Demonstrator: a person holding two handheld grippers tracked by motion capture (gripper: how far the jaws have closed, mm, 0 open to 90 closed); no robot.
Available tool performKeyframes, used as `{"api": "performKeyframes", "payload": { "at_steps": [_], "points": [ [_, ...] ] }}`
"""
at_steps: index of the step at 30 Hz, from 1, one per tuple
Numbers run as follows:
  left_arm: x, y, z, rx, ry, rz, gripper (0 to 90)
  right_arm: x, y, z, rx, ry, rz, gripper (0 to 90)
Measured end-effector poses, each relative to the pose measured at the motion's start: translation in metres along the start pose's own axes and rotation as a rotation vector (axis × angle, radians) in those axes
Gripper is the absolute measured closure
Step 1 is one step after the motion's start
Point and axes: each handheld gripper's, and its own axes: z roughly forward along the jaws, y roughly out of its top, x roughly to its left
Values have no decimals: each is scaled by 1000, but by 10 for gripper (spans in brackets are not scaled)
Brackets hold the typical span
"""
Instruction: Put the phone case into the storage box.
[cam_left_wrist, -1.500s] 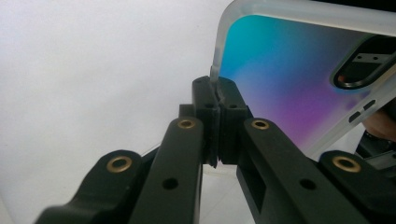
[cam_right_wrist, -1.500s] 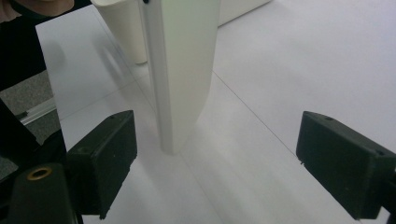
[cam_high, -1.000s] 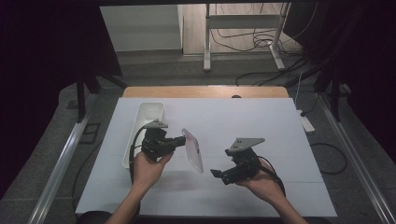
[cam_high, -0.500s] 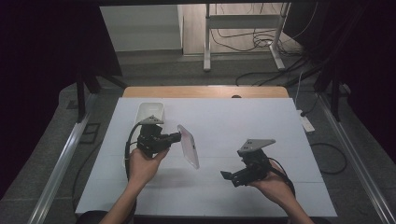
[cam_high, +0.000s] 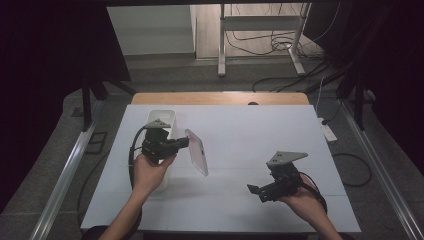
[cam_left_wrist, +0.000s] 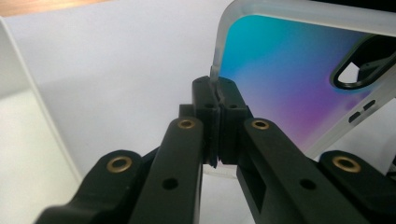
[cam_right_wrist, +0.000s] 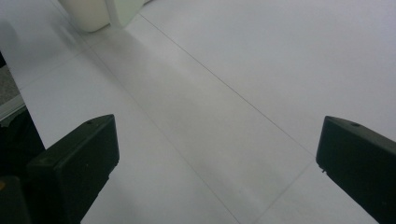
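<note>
Pinching the frosted rim of a translucent phone case (cam_left_wrist: 299, 70) with a blue-to-purple back, the left gripper (cam_high: 180, 143) fingers hold it tilted above the white table (cam_high: 260, 135), beside a white rectangular bin (cam_high: 167, 117). The right gripper (cam_high: 257, 190) fingers, just opened, stand wide, empty, well apart.

1. No legible text, label, brand, number or sign appears on anything in front of me.
2. My phone case (cam_left_wrist: 299, 79) carries colour only (blue to purple), no lettering.
</note>
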Motion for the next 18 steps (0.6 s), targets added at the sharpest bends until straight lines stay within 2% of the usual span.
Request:
{"api": "performKeyframes", "payload": {
  "at_steps": [13, 18],
  "points": [
    [11, 11, -12, -9, 39, -5, 883, -10, -15, -14, 2, -21, 27, 0],
    [17, 15, -18, -15, 58, -12, 883, -14, -22, -19, 12, -46, 37, 0]
  ]
}}
